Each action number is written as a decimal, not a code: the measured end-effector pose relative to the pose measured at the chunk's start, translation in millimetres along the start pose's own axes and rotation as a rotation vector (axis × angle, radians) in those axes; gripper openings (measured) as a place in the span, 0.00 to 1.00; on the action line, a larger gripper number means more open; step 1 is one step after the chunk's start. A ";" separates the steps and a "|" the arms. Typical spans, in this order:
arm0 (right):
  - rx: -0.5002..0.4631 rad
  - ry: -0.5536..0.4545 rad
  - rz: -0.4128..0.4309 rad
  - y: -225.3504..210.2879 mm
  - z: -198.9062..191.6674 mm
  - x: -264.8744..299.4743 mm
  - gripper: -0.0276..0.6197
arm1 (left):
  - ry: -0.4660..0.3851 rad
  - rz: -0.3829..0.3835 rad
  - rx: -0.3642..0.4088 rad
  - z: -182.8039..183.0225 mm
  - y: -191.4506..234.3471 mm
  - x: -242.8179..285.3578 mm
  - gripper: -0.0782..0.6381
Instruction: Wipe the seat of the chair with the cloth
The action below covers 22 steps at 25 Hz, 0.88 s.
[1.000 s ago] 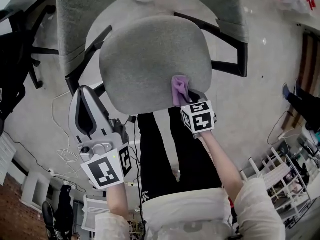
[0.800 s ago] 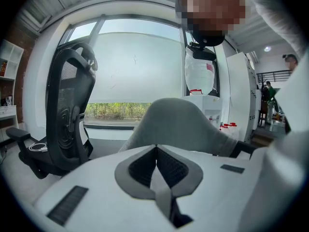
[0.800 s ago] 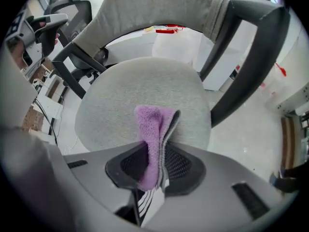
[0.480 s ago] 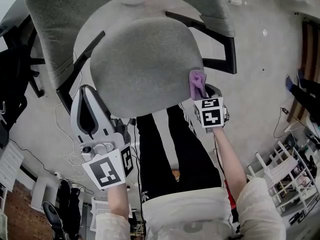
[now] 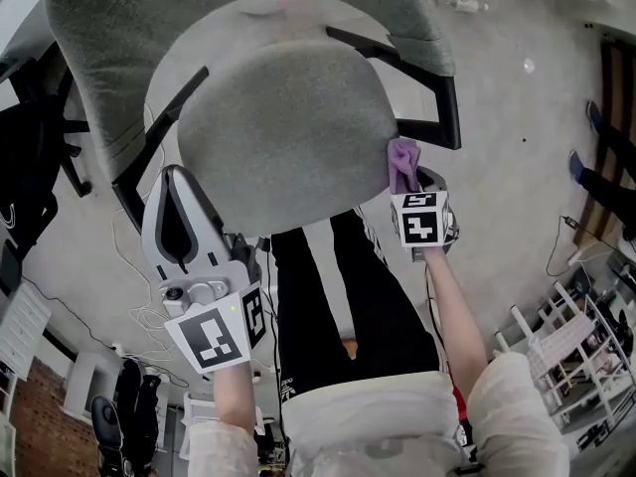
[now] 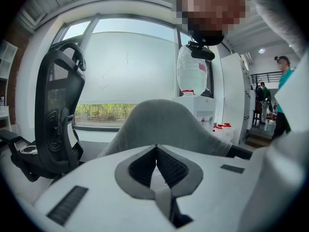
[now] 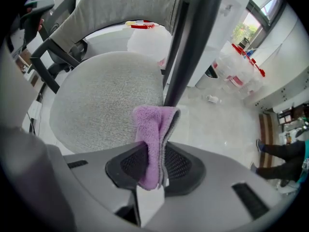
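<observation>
Right gripper (image 5: pixel 405 179): you have it clenched on the purple cloth (image 5: pixel 401 160). In the right gripper view the folded cloth (image 7: pixel 151 132) stands upright between the two pads, its top sticking out above the jaw tips.

Cloth position: at the right edge of the grey seat (image 5: pixel 278 127), toward the front corner and just beside the black armrest (image 5: pixel 442 102). The right gripper view puts the cloth against the seat (image 7: pixel 96 103) rim, with the armrest post (image 7: pixel 186 47) rising directly behind it. Whether the cloth presses on the fabric cannot be told.

Left gripper (image 5: pixel 179 185): jaws drawn together, nothing between them, as the left gripper view (image 6: pixel 156 150) shows. You hold it off the seat's front-left edge, near the rim but apart from it, over the floor (image 5: pixel 79 237).

The grey backrest (image 5: pixel 199 23) fills the far side. A black mesh chair (image 6: pixel 58 105) stands at the left in the left gripper view.
</observation>
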State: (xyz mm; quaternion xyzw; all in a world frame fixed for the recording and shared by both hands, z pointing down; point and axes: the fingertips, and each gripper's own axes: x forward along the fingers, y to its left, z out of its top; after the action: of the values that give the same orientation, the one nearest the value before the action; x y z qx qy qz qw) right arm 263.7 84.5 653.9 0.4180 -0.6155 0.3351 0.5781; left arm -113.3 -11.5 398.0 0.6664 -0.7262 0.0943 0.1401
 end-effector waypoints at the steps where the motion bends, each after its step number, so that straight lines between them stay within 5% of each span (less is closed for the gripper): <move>1: 0.013 0.003 -0.005 -1.2 -0.6 0.3 0.18 | -0.001 0.000 0.001 1.3 -0.4 -1.0 0.13; 6: 0.021 0.007 -0.035 1.3 3.8 -9.2 0.18 | -0.013 0.001 0.007 11.3 -0.6 -4.4 0.13; 12: -0.006 -0.112 0.035 43.8 51.6 -60.2 0.18 | -0.052 0.000 -0.005 43.7 5.0 -20.1 0.13; 17: 0.001 -0.358 0.088 70.9 165.3 -159.2 0.18 | -0.205 0.010 -0.092 135.9 0.5 -28.5 0.13; 22: -0.018 -0.628 0.166 105.2 247.4 -311.1 0.18 | -0.323 -0.058 -0.087 246.7 -18.5 -60.4 0.13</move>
State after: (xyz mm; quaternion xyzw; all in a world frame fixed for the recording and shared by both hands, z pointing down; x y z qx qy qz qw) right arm 56.5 -52.8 326.3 0.4441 -0.7988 0.2304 0.3342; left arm -109.7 -36.3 144.5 0.6871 -0.7230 -0.0495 0.0530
